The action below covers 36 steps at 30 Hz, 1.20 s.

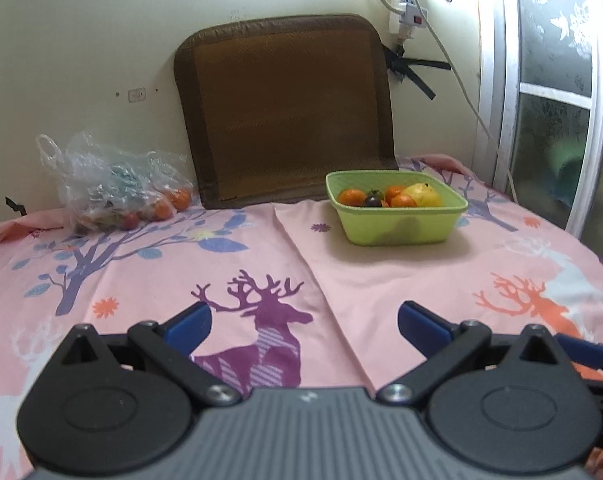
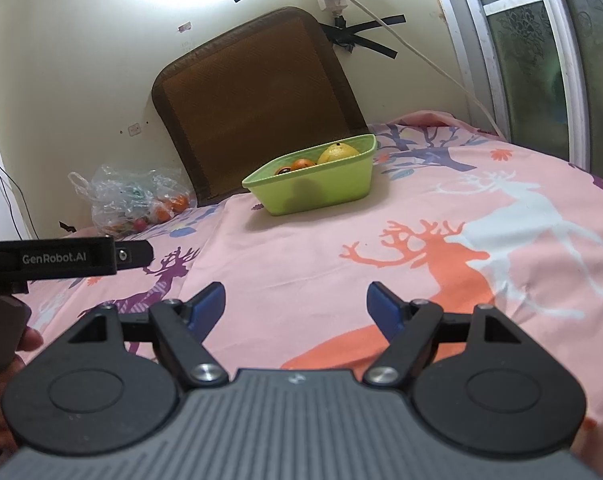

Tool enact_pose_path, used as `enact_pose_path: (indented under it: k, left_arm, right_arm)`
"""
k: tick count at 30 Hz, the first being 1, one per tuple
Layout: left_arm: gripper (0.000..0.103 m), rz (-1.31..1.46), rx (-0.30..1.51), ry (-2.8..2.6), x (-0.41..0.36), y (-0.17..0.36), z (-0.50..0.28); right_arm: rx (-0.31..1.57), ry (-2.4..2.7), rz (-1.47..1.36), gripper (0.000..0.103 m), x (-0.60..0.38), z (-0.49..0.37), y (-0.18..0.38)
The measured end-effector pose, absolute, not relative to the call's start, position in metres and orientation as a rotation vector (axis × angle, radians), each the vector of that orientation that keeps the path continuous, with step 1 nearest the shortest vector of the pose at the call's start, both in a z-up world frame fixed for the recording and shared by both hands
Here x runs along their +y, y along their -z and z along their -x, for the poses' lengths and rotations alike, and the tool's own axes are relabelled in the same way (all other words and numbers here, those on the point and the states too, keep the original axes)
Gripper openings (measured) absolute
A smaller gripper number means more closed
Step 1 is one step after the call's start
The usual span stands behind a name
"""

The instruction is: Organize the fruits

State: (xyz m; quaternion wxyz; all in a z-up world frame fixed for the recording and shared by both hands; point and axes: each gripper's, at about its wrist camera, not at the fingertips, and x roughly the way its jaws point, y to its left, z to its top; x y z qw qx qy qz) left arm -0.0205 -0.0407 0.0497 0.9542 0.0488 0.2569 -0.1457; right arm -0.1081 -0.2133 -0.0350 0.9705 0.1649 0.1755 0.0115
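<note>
Left gripper [image 1: 303,326]: jaws being held apart, empty.
Right gripper [image 2: 296,306]: likewise.
Square green plastic basket [image 1: 397,226]: dark tomato [image 1: 372,200] being shown only leftward.

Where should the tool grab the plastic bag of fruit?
Probably the loop handle standing up at the plastic bag's top left. Come from above with the left tool, open now: the handle is thin and free, while the crumpled body is loose and holds fruit.

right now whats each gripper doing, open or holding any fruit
Left gripper: open, holding nothing, over the pink bedsheet.
Right gripper: open, holding nothing; the green fruit basket sits ahead of it.
</note>
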Motion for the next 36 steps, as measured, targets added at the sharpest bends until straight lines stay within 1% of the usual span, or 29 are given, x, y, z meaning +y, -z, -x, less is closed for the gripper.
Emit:
enact_pose_path:
  k: [26,36]
  left_arm:
    - [0.103,-0.150,0.463,0.210,-0.0366,-0.0549,0.0265]
    - [0.103,-0.135,0.487,0.209,-0.0341,-0.0534,0.0236]
  right_arm:
    - [0.359,-0.034,-0.336,0.080,-0.2141,0.1080,0.0335]
    - [0.363,-0.033,-0.339,0.080,-0.2141,0.1091,0.0338]
